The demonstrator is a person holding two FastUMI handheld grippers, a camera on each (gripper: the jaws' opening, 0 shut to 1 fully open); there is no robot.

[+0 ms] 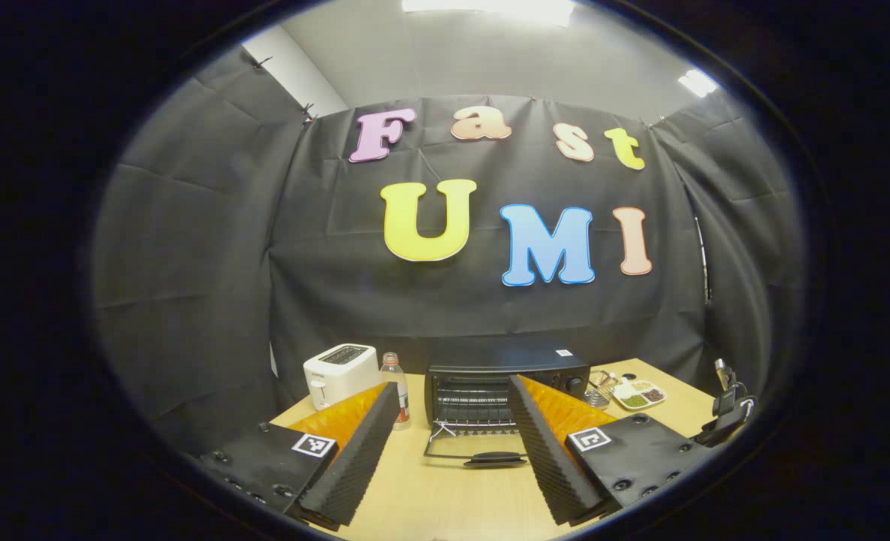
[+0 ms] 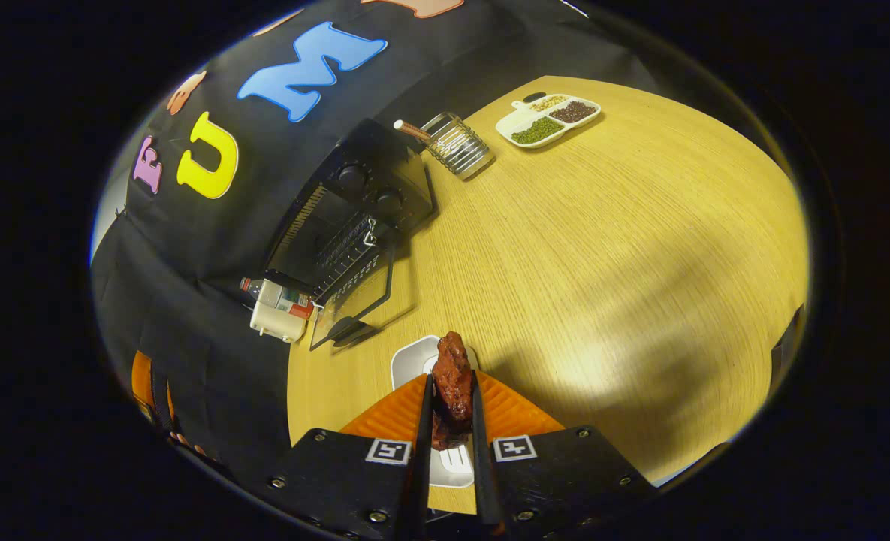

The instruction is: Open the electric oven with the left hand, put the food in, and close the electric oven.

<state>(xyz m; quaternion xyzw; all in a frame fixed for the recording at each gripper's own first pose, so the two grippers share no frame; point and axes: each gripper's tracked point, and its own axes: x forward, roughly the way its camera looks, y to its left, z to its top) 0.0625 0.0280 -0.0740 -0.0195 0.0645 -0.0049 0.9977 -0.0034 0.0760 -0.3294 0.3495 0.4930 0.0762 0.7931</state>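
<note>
Oven: electric oven [image 1: 506, 387] stands at the table's [image 1: 445, 496] far edge against the booth wall; I see its door [image 1: 475, 449] dropped flat onto the table toward me, rack bare inside.
Left tool: my left tool [image 1: 452, 409] hangs with its fingers spread wide, gripping nothing; the open oven sits straight ahead between them, well apart from the tips.
Right tool: my right tool [image 2: 451, 402] has both fingers pressed tight on the food [image 2: 453, 385], a dark reddish-brown chunk standing upright between them.
Food: held just above a white plate [image 2: 413, 359] near the table's front edge; the oven [image 2: 354, 218] lies ahead and to the left of it, apart.
Neighbours: white toaster [image 1: 340, 373] and bottle [image 1: 394, 389] just left of the oven, glass holder [image 1: 601, 387] and divided dish [image 1: 639, 394] to its right.
</note>
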